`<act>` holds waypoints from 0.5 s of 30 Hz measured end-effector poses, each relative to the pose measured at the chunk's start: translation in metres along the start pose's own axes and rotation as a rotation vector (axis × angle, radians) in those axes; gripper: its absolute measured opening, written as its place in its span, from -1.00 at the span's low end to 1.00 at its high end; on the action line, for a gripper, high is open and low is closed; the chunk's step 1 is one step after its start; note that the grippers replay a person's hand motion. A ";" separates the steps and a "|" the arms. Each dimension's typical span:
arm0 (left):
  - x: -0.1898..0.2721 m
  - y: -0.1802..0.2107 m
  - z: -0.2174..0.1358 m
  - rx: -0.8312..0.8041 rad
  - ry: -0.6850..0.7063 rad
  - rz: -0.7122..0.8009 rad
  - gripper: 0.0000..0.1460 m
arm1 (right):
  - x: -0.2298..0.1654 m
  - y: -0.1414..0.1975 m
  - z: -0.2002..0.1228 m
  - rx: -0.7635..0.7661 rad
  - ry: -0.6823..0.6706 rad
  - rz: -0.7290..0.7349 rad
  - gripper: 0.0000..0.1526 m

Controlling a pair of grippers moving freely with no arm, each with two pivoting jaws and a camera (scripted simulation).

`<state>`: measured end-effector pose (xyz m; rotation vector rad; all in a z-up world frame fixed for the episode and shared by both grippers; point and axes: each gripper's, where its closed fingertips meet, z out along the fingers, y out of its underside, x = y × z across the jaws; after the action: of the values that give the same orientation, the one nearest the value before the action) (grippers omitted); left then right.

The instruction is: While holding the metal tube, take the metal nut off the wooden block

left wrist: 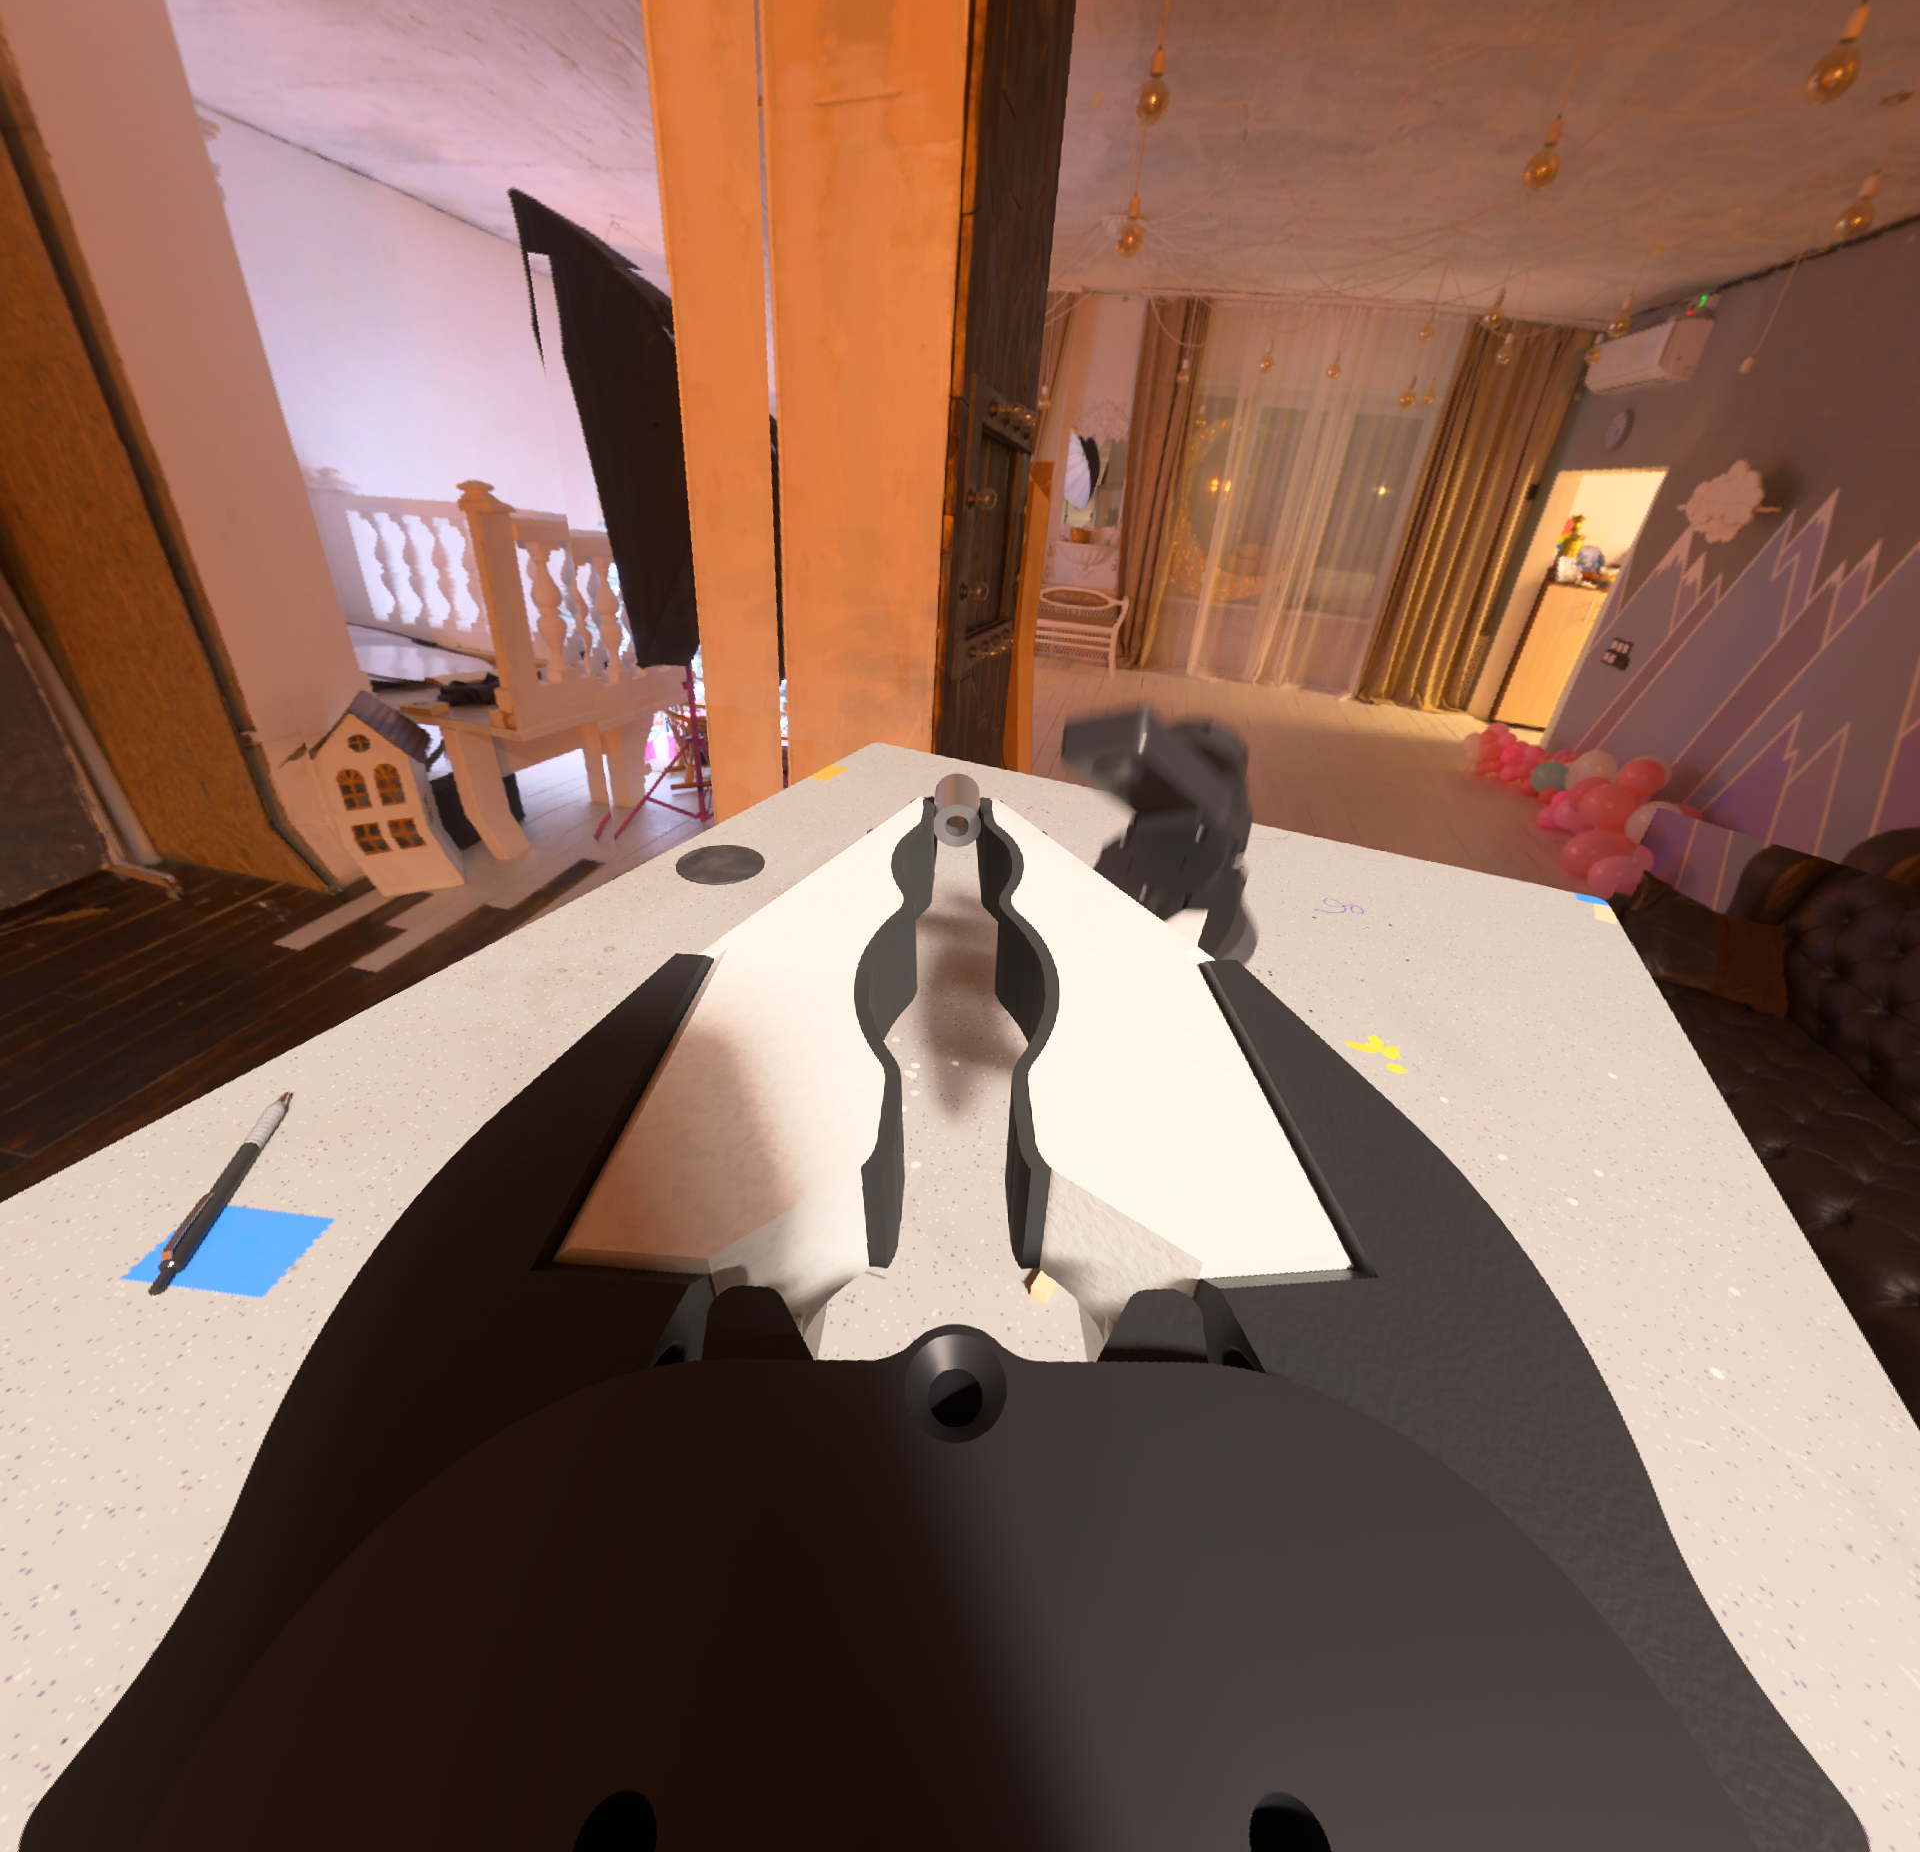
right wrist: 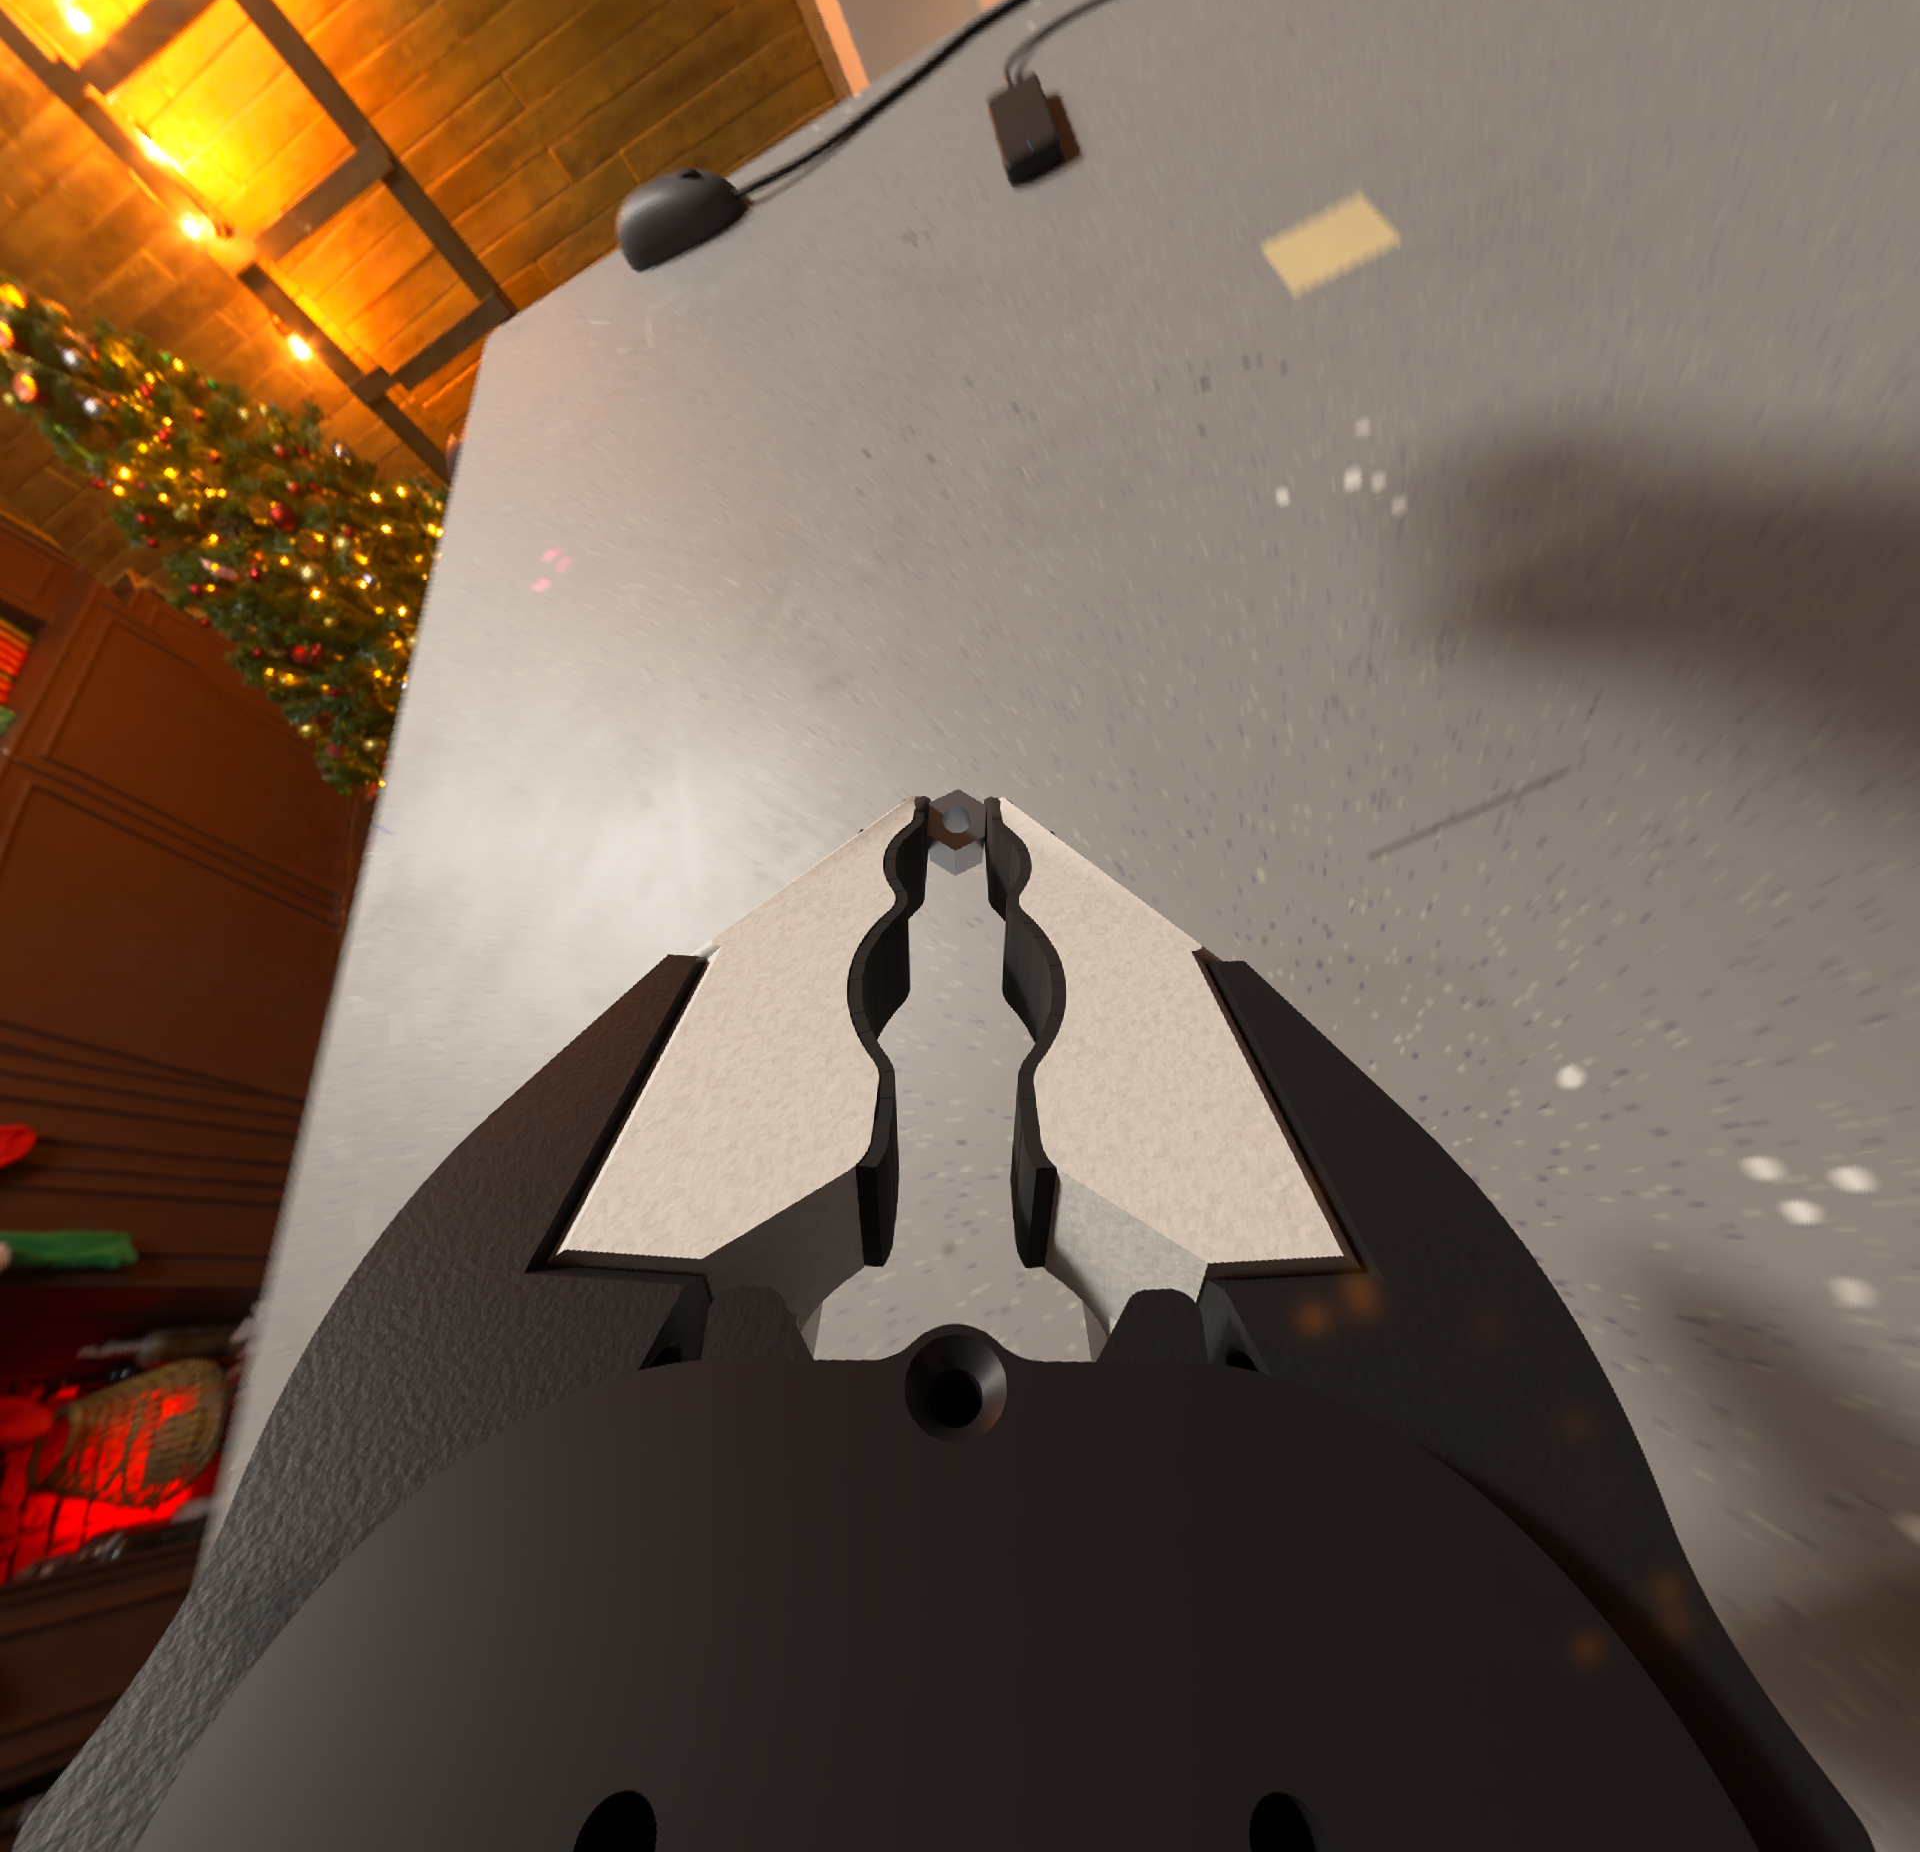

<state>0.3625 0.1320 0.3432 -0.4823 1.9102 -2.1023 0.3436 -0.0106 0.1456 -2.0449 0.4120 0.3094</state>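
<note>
In the left wrist view my left gripper (left wrist: 957, 815) is shut on a short grey metal tube (left wrist: 957, 811) and holds it at the fingertips above the speckled table (left wrist: 1455, 1231). The tube's open end faces the camera. In the right wrist view my right gripper (right wrist: 954, 828) is shut on a small grey hexagonal metal nut (right wrist: 954, 832) held at the fingertips above the table (right wrist: 1143, 555). The right gripper (left wrist: 1174, 826) also shows, blurred, up and to the right in the left wrist view. No wooden block shows in either view.
A pen (left wrist: 218, 1194) lies over a blue tape patch (left wrist: 231, 1252) at the left. A dark round disc (left wrist: 720, 862) sits near the far edge. In the right view a black dome-shaped device (right wrist: 681, 215) and a small black box (right wrist: 1031, 135) with cables lie far off, with a tan tape patch (right wrist: 1330, 241).
</note>
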 end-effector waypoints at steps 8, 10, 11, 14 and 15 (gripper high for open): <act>-0.006 0.003 0.000 -0.007 -0.010 -0.019 -0.91 | -0.110 -0.141 -0.092 -0.097 0.070 -0.113 -0.87; -0.006 0.002 -0.001 -0.003 -0.012 -0.019 -0.91 | -0.133 -0.158 -0.102 -0.106 0.081 -0.132 -0.87; -0.006 0.002 -0.001 -0.001 -0.011 -0.020 -0.91 | -0.143 -0.164 -0.106 -0.111 0.081 -0.133 -0.87; -0.004 0.001 -0.003 0.002 -0.006 -0.023 -0.91 | -0.167 -0.176 -0.114 -0.097 0.086 -0.136 -0.87; -0.004 0.001 -0.003 0.003 -0.006 -0.022 -0.91 | -0.173 -0.178 -0.116 -0.093 0.087 -0.138 -0.87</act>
<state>0.3647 0.1362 0.3419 -0.5112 1.9072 -2.1144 0.2651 -0.0036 0.4078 -2.1711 0.3127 0.1589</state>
